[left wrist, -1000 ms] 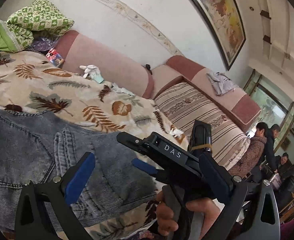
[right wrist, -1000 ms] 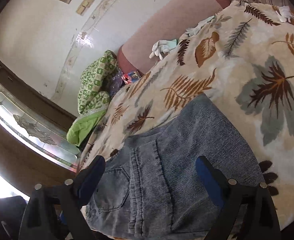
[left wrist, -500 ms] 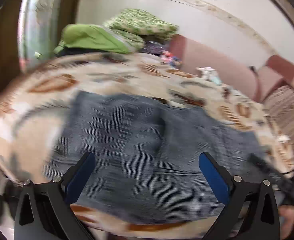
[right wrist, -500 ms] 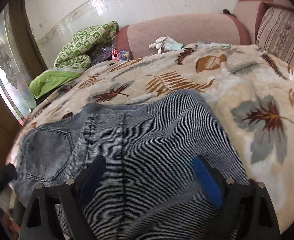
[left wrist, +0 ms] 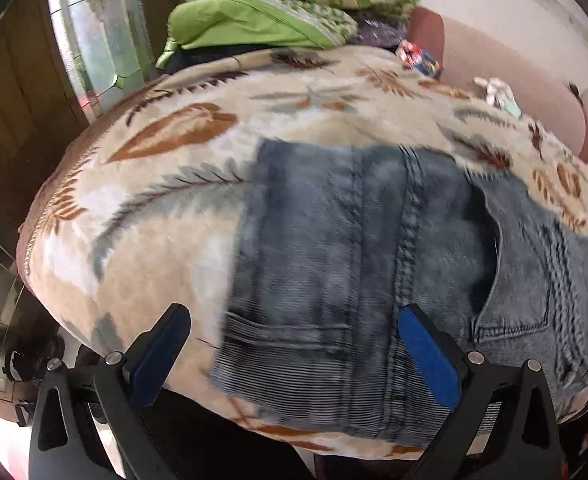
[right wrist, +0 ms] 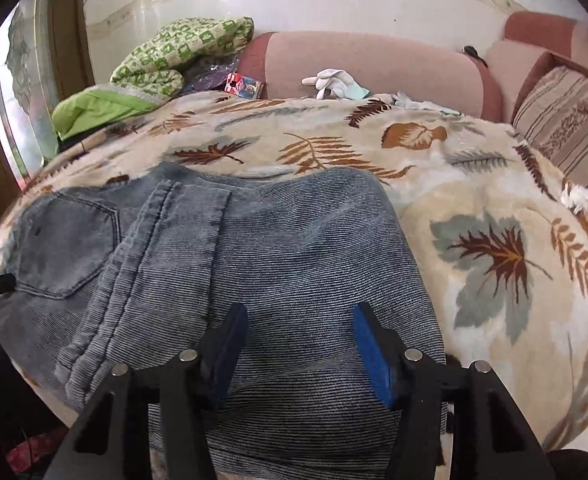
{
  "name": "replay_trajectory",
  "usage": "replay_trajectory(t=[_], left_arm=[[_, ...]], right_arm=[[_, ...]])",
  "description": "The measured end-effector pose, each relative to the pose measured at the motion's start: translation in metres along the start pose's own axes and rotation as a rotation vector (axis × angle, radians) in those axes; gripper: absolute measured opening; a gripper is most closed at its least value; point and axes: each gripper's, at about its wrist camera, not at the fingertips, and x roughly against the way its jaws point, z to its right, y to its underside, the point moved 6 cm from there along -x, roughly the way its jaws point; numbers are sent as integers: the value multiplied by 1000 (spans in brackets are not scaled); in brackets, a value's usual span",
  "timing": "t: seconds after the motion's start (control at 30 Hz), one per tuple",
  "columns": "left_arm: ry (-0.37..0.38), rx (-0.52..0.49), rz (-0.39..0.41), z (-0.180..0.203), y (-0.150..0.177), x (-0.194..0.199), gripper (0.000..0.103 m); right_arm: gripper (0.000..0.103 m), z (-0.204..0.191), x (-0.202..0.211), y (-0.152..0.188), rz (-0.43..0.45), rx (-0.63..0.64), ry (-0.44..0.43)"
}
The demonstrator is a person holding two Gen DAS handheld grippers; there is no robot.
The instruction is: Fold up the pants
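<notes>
Grey-blue jeans [left wrist: 357, 256] lie folded on a leaf-patterned blanket [left wrist: 166, 216], back pocket [right wrist: 62, 244] up. In the left wrist view my left gripper [left wrist: 292, 322] is open wide just above the near left end of the jeans, where the waistband corner lies between its blue pads [left wrist: 158, 356]. Nothing is gripped there. In the right wrist view my right gripper [right wrist: 299, 322] hangs low over the near edge of the jeans [right wrist: 294, 248]. Its jaws are closing with ribbed denim between the pads [right wrist: 373, 356]. I cannot see the pads pressing the cloth.
A green quilt [right wrist: 98, 108] and a green patterned pillow [right wrist: 166, 52] are piled at the far left beside a glass door [left wrist: 94, 36]. White gloves [right wrist: 333, 82] and a small colourful box [right wrist: 244, 85] lie by the pink sofa back [right wrist: 373, 64]. A striped cushion [right wrist: 565, 120] sits at right.
The left view has swung from the sofa and people down to the left end of the jeans. The right gripper has rolled level and its jaws have narrowed over the denim.
</notes>
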Motion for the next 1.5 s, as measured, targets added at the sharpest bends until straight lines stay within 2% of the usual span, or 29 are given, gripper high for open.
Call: replay_trajectory(t=[0.1,0.2,0.3,0.37,0.53,0.67,0.87,0.93,1.03,1.1,1.17,1.3,1.4,1.5], left_arm=[[47,92,-20,-23,-4,10,103],[99,182,-79,-35,4,11,103],[110,223,-115,-39,14,7,103],[125,244,-152,-37,23,2,103],[268,300,-247,-11,47,-4,103],[327,346,-251,4,57,-8,92],[339,412,-194,4,61,-9,91],[337,428,-185,2,59,-10,89],[323,405,-157,0,49,-7,70],[342,379,-139,2,39,-5,44],[340,354,-139,4,33,-4,38],[315,322,-120,8,32,-4,37],[301,323,-127,9,33,-9,45],[298,314,-114,10,31,-8,47]], right_arm=[[59,1,0,-2,5,-29,-21],[59,2,2,-5,22,-59,-61],[59,5,10,-10,60,-90,-89],[59,9,16,-13,89,-103,-88],[59,15,22,-17,109,-136,-102],[59,15,26,-18,119,-140,-115],[59,16,30,-18,127,-147,-123],[59,17,30,-18,129,-151,-124],[59,16,29,-18,125,-150,-129],[59,15,29,-17,124,-149,-128],[59,16,29,-18,125,-153,-128],[59,19,27,-17,118,-177,-134],[59,22,25,-17,108,-192,-138],[59,23,22,-16,99,-198,-141]])
